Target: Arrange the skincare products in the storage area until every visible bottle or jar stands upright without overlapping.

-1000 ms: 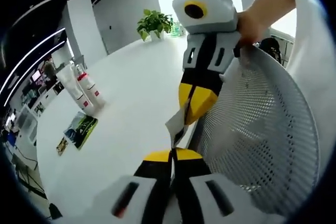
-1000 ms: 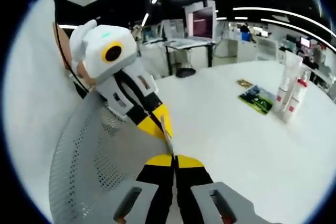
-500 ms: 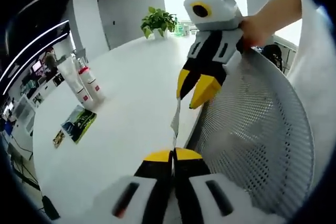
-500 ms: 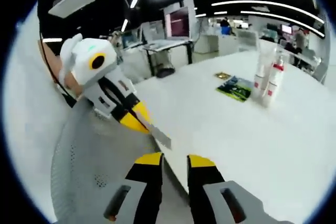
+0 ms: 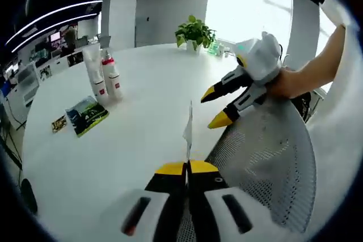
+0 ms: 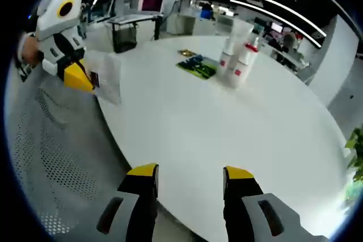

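My left gripper is shut on the lower edge of a thin white sachet, which stands up from its tips over the table edge. The right gripper, held by a hand, hangs open to the right of the sachet and apart from it. A white tube and a white bottle with a red cap stand upright side by side at the far left. In the right gripper view my right gripper is open with nothing in it. The left gripper holds the sachet there. The tube and bottle stand beyond.
A round white table carries a green booklet and a small card near the bottles. A potted plant stands at its far edge. A grey mesh chair back sits close below both grippers. Office desks lie beyond.
The right gripper let go of the white sachet, opened and drew away from it. The left gripper stays shut on the sachet. Both views swung toward the table.
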Tool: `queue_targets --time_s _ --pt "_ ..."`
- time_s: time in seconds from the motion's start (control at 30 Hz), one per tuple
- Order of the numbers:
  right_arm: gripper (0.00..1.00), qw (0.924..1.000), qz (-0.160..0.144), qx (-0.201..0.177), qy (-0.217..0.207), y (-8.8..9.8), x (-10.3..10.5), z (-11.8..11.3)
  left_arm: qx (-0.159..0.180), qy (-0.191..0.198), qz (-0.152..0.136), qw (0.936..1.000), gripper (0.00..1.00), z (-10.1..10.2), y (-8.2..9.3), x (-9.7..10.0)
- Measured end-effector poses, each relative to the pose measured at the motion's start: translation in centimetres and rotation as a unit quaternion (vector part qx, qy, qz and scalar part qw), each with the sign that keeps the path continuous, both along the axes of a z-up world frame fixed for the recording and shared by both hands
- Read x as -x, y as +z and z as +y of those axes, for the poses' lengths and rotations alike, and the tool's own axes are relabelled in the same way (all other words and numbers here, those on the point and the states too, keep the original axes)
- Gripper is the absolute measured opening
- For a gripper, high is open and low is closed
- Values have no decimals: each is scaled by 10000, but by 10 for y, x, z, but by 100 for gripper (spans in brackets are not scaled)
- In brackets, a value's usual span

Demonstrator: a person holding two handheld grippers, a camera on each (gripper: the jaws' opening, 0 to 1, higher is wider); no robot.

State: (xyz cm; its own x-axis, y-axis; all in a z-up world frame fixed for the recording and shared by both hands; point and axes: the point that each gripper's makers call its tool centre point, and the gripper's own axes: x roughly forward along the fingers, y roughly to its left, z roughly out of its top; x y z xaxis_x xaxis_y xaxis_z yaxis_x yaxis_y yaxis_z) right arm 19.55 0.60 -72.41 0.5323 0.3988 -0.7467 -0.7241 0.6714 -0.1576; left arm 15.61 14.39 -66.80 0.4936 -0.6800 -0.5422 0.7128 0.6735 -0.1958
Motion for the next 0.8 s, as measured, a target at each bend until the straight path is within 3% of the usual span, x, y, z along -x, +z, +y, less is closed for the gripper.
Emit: queue_targets --time_s 0.07,0.17,0.23,0.3,0.33,0.43,0.47,0.53,0.6,0.8 --pt "45 9999 1 98 119 -4 2 3 430 275 325 9982 1 6 8 -7" --pt "43 9997 -14 210 156 -5 3 1 1044 665 609 9904 0 17 19 -19" --pt "41 9997 24 203 148 -5 4 0 1578 798 1068 9784 0 26 25 -23" --pt "39 9995 -61 263 174 -3 3 -1 1876 919 1347 9686 0 36 23 -31" --pt "37 9994 -122 272 181 -1 2 -2 2000 907 1632 9618 0 37 22 -30" --pt "37 9994 -150 277 153 0 1 -2 2425 975 1945 9454 0 47 26 -39" --pt "38 9994 -133 275 150 -1 1 -2 2642 1126 1996 9368 0 53 28 -47" --pt "37 9991 -111 318 254 -3 4 0 2759 1389 2057 9286 0 66 28 -63" --pt "37 9985 -124 387 357 -5 6 2 2608 1577 1973 9318 0 78 25 -76" --pt "37 9980 -121 434 435 -5 7 3 2346 1843 2293 9265 0 104 8 -99"
